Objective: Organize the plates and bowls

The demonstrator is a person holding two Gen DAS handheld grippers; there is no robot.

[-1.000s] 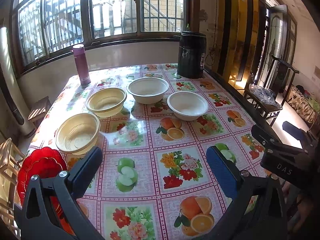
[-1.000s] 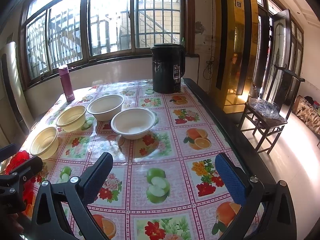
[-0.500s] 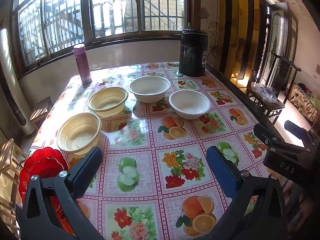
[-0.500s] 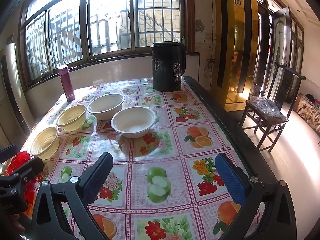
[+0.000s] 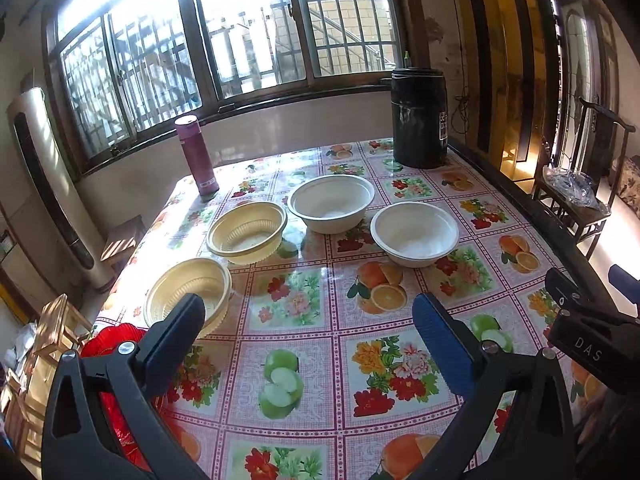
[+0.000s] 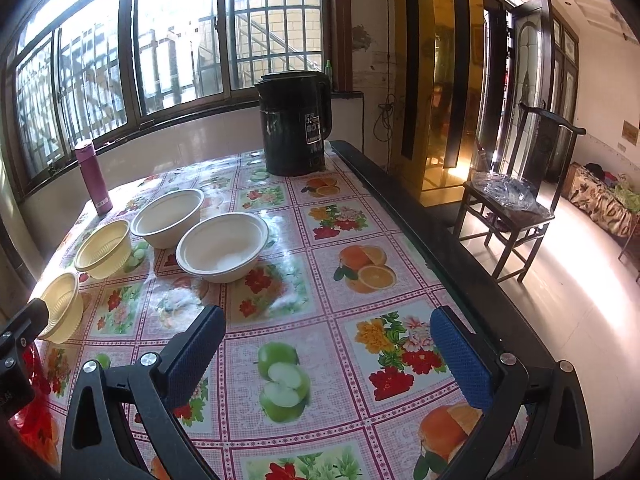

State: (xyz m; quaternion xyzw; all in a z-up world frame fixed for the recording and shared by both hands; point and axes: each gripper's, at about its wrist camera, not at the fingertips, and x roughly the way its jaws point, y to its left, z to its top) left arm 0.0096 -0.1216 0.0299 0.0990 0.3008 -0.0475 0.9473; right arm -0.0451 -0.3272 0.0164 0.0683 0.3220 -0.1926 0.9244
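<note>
Four bowls sit loose and unstacked on the fruit-print table (image 5: 312, 360), mid-frame in the left wrist view: two white, two yellow. Far white bowl (image 5: 331, 203) and near white bowl (image 5: 414, 233) lie just beside each other, rims apart. Far yellow bowl (image 5: 247, 227) sits left of them; near yellow bowl (image 5: 188, 292) lower left, its front edge behind a gripper finger. Like colours are paired side by side, which reads as a layout waiting to be nested, nothing sorted yet.

Left gripper (image 5: 308, 328) released, jaws spread wide, nothing between them, held above the table at lower centre. Right gripper (image 6: 326, 342) likewise spread and empty, hanging over bare tablecloth, nearest the near white bowl (image 6: 222, 247). Both look poised for a first pick, my guess.

Red plates (image 5: 116, 340) at lower left, mostly hidden behind the left gripper's frame; cannot tell how many are stacked. In the right view they are only a red sliver at the left edge.

Black kettle (image 6: 295, 123) and purple flask (image 5: 197, 155) stand at the table's far side, upper frame, well apart from the bowls. Window glare washes out the table's far left corner.
</note>
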